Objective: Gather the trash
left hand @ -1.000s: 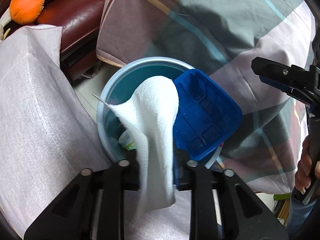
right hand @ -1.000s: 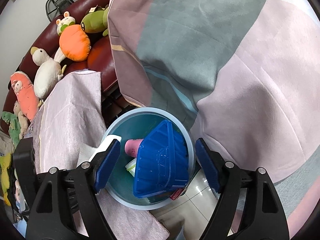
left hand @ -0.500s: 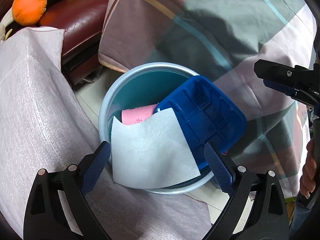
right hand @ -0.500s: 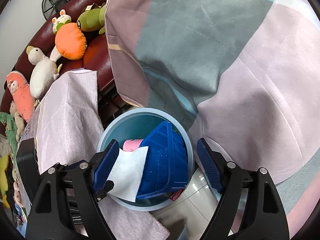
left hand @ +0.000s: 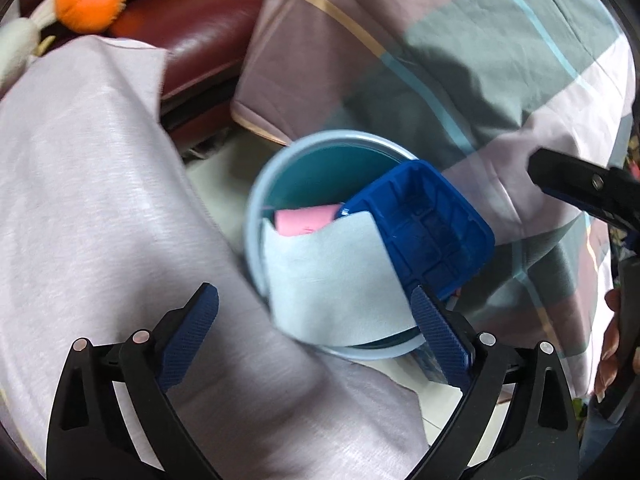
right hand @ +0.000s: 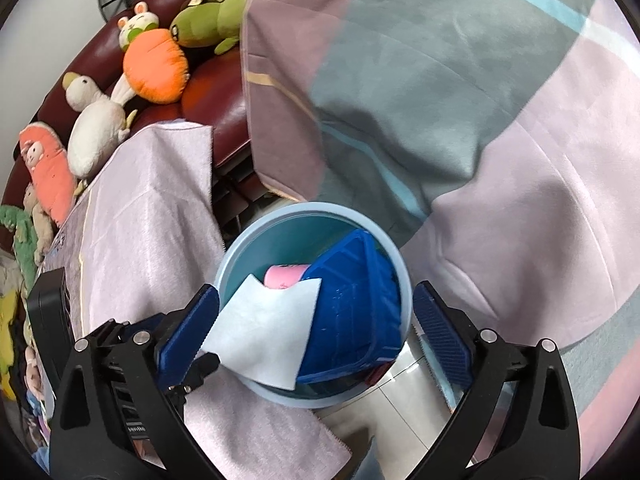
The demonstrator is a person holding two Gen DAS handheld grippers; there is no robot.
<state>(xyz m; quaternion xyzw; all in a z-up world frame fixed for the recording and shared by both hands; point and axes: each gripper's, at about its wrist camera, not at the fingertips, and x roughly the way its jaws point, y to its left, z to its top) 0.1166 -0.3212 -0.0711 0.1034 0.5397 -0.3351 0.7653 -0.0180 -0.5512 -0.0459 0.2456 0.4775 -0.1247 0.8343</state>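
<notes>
A light blue round trash bin (left hand: 256, 216) (right hand: 404, 276) stands on the floor between two cloth-covered pieces of furniture. In it lie a white paper towel (left hand: 336, 280) (right hand: 264, 332) draped over the near rim, a blue plastic tray (left hand: 432, 232) (right hand: 356, 312) leaning on the rim, and a pink item (left hand: 304, 220) (right hand: 284, 276). My left gripper (left hand: 316, 340) is open and empty, just above the bin's near left edge. My right gripper (right hand: 316, 340) is open and empty above the bin; it also shows in the left wrist view (left hand: 580, 188) at the right.
A pale cloth-covered surface (left hand: 100, 220) (right hand: 140, 240) lies left of the bin. A plaid blanket (left hand: 460, 60) (right hand: 460, 100) hangs behind and right. A dark red sofa (right hand: 216, 92) holds several plush toys (right hand: 154, 64). Pale floor tile (right hand: 400, 392) shows below the bin.
My left gripper opened and let go of the paper towel, which dropped onto the bin's contents and rim. The left gripper then drew back to the left. The right gripper stayed open.
</notes>
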